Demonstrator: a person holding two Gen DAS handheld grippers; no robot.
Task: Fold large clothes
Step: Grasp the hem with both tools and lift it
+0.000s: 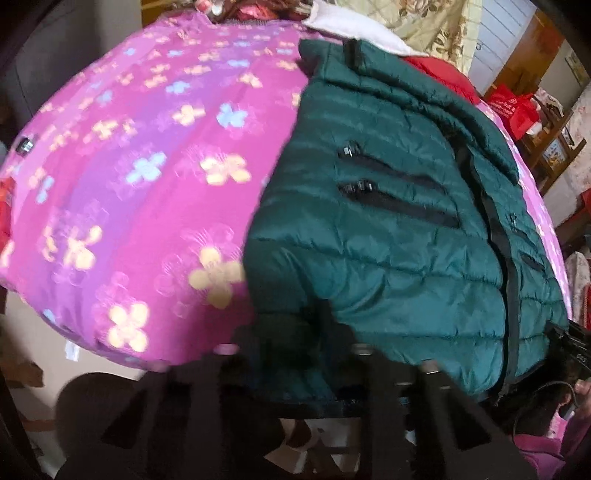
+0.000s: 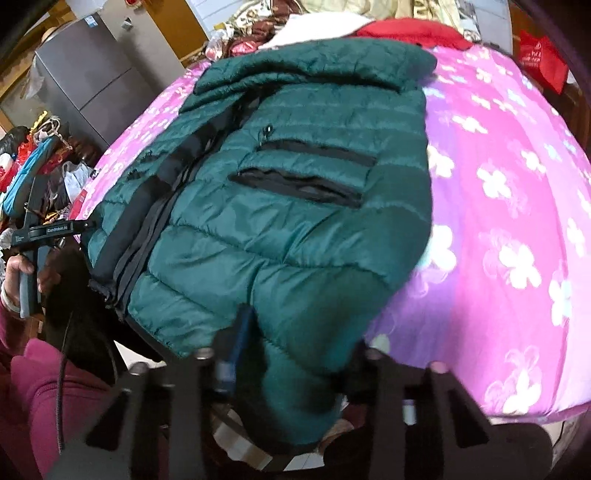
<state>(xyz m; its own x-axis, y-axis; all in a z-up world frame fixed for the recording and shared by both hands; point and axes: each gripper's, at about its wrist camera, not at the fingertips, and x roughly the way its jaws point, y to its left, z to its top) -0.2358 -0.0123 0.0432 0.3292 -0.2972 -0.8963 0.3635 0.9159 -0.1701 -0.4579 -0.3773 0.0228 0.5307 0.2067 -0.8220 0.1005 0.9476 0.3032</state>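
Observation:
A dark green quilted jacket lies front up on a pink flowered bedspread, with its black zipper and two chest pockets showing. My left gripper is shut on the jacket's near hem, its fingers blurred and dark against the fabric. In the right wrist view it shows as a black tool in a hand, its tip at the jacket's left edge. My right gripper is shut on a bunched fold of the jacket's near corner. It appears at the jacket's right edge in the left wrist view.
A red garment and a white cloth lie beyond the jacket's collar. A grey fridge stands at the far left and a red bag at the far right. A magenta sleeve is close by the bed's near edge.

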